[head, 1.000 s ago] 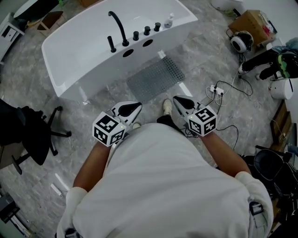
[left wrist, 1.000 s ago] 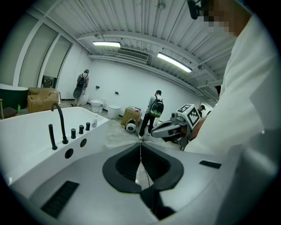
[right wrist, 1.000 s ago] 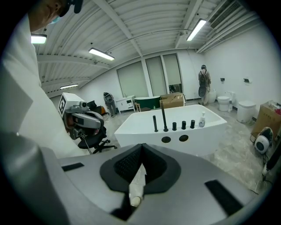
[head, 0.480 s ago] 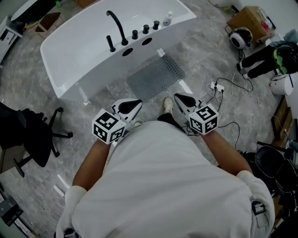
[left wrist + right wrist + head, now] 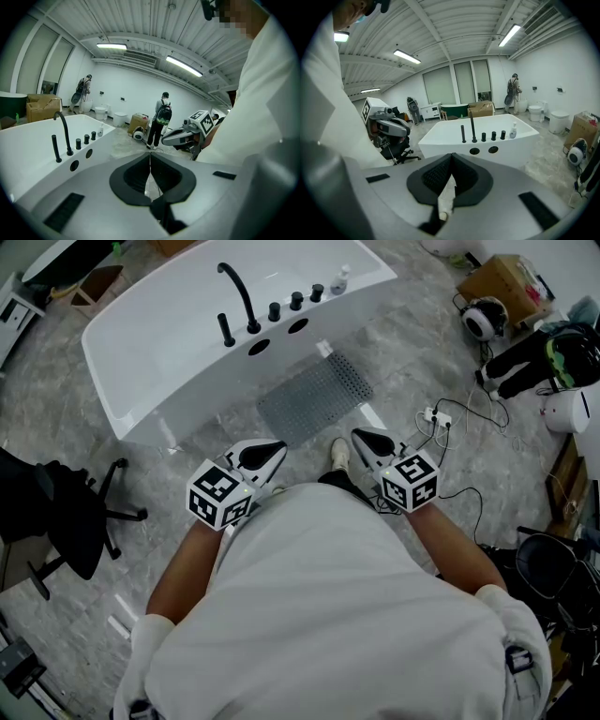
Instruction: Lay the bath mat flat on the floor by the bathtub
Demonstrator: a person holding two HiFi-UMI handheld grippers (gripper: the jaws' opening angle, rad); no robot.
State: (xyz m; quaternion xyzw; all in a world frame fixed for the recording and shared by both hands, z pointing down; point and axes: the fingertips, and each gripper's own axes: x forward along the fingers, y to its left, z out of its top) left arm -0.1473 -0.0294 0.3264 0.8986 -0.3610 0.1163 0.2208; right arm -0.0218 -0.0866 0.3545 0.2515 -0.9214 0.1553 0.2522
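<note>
A grey perforated bath mat [image 5: 314, 397] lies flat on the marble floor, right against the side of the white bathtub [image 5: 169, 343]. Both grippers are held close to the person's chest, well short of the mat. My left gripper [image 5: 272, 452] is shut with nothing between its jaws, and my right gripper [image 5: 362, 440] is shut and empty too. In the left gripper view the jaws [image 5: 150, 157] meet at the tips, with the tub [image 5: 28, 140] beyond. The right gripper view shows its closed jaws [image 5: 451, 159] pointing at the bathtub [image 5: 478, 136]. Neither gripper view shows the mat.
A black faucet [image 5: 240, 294] and knobs sit on the tub's rim. A power strip with cables [image 5: 437, 420] lies on the floor at the right, near a cardboard box [image 5: 506, 289] and headphones [image 5: 482, 324]. A black office chair [image 5: 66, 512] stands at the left. People stand in the background [image 5: 161, 119].
</note>
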